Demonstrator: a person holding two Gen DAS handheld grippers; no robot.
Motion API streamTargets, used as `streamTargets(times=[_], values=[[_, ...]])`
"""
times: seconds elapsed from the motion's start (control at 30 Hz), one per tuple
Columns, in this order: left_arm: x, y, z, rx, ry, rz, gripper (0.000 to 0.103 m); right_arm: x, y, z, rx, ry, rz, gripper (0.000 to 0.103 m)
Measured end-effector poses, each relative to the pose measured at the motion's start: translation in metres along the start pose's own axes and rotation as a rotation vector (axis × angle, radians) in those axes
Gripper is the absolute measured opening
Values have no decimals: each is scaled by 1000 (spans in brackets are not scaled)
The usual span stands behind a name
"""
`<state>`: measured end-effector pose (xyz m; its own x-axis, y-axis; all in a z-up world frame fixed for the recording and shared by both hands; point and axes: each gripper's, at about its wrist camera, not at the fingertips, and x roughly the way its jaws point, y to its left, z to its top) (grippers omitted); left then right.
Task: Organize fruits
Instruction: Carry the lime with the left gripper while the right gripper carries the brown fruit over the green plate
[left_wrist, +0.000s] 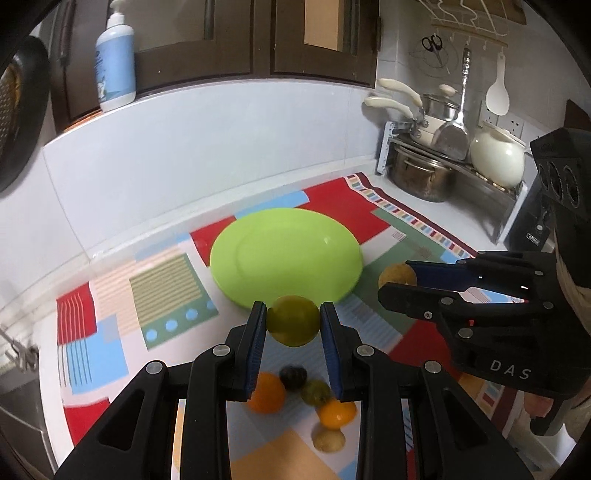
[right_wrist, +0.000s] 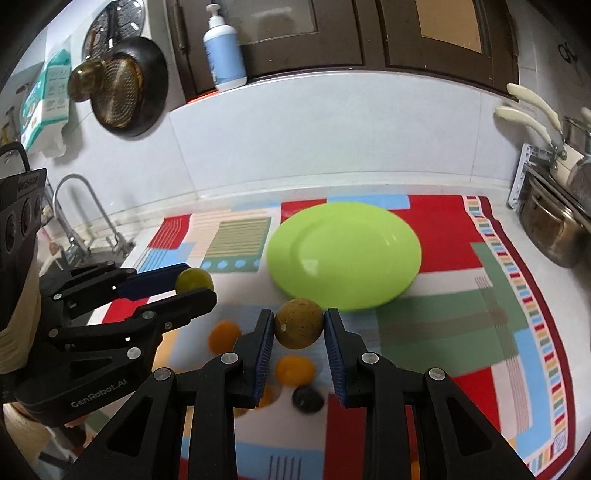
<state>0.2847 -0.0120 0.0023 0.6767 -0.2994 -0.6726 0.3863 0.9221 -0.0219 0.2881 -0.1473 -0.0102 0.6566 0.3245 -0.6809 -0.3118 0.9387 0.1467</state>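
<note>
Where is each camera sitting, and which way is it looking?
Left wrist view: sits on the left claw, looking forward over its green fruit toward the green plate; the right claw shows at its right.
Right wrist view: sits on the right claw, looking over its brown fruit at the plate; the left claw shows at its left.
Both share the plate, patterned mat and blue bottle.

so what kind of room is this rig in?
Almost certainly a home kitchen: a faucet over a sink at the counter's end, a rack of pots by the tiled wall, and a frying pan hanging up. Fruit and a green plate sit on the patterned mat.
</note>
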Motion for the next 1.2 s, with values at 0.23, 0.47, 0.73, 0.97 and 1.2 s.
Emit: streamTargets(times=[0.23, 0.47, 0.73, 0.97, 1.2], values=[[29, 13, 25, 4, 33, -1, 30, 25, -15, 24, 1, 43, -8, 29], [69, 24, 37, -16, 112, -32, 30, 57, -31, 41, 10, 109, -10, 29], [118, 37, 42, -35, 202, -56, 30, 99, -48, 50, 1, 200, -13, 29], [150, 45, 41, -46, 259, -70, 30, 131, -60, 51, 10, 249, -5, 29], [165, 47, 38, -49, 287, -72, 30, 150, -68, 47, 29, 286, 6, 29]])
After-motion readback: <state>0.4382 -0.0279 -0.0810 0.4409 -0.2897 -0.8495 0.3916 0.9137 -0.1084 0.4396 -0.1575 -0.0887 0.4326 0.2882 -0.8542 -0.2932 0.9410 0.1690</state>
